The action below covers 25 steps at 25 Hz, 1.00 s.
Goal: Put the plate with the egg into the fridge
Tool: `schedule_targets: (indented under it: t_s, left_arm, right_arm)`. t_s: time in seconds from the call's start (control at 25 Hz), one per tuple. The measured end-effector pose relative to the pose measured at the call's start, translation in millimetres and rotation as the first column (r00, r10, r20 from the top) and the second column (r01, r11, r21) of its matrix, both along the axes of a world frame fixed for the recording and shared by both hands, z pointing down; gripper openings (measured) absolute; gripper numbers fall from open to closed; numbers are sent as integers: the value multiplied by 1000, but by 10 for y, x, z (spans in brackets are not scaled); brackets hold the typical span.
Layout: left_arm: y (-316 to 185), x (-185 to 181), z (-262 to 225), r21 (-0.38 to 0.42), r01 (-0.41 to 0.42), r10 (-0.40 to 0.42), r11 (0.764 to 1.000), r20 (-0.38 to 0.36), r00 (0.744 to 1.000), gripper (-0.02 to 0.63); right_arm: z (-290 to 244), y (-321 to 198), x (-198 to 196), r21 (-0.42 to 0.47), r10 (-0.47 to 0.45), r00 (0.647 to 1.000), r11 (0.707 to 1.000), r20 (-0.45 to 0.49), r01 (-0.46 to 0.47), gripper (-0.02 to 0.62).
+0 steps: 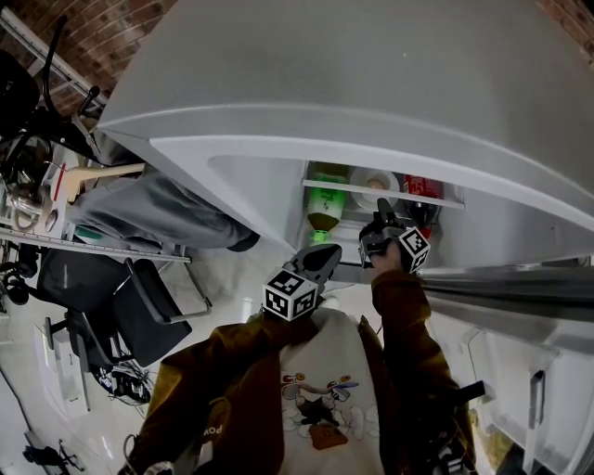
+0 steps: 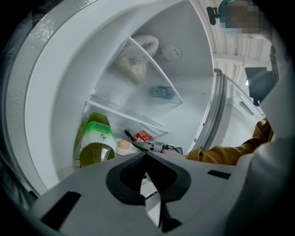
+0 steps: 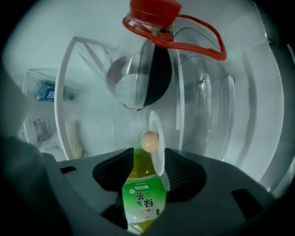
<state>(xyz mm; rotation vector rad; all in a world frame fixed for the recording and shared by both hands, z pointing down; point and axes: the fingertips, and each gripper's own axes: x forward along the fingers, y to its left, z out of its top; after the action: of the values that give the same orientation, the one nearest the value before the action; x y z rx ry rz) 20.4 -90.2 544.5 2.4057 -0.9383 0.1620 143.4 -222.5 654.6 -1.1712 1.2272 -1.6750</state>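
White and round, the plate [image 1: 360, 191] is lying flat and face up on a glass shelf [image 1: 436, 201] inside the open fridge [image 1: 371, 74] in the head view. The egg [image 1: 377, 183] is sitting on it. A green bottle [image 1: 325, 199] is showing just to the plate's left and a red item [image 1: 422, 186] just to its right. The right tool [image 1: 382, 215] is pointing at the plate's near rim. The left tool [image 1: 325, 256] is hanging lower in the picture, outside the shelf and apart from the plate. Brown sleeves [image 1: 399, 306] are leading back from both tools.

In the left gripper view, the left tool's jaws are meeting with nothing between them. Beyond them the plate is showing almost edge-on and level, with the egg resting on top, between the bottle and the red item. The right tool is showing at the plate's right, one jaw above the rim and one below it.

In the right gripper view, the picture is sitting rolled on its side. The plate is therefore appearing as a thin disc with its long line running up and down, and the egg is sitting against its left face. The right tool's jaws are standing apart on either side of the near rim, not pressing on it. The green bottle is filling the lower part of the gap beside the plate. A clear jug [image 3: 138, 78] with a red cap [image 3: 154, 10] is showing beyond, at the top.
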Motion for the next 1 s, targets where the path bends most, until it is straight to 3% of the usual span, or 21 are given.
schedule_targets:
  t_s: [0.2, 0.6, 1.0]
  left_arm:
    - [24, 6, -6, 0, 2, -2, 1000, -6, 1000, 6]
    - [61, -19, -11, 4, 9, -9, 1000, -7, 1000, 6]
    - [62, 2, -16, 7, 6, -6, 1000, -9, 1000, 6]
  right_arm:
    - [-39, 3, 11, -33, -6, 999, 999, -36, 4, 283]
    - [-112, -30, -11, -63, -16, 996, 998, -88, 10, 403]
    - [-140, -6, 30, -86, -3, 995, 996, -104, -7, 447]
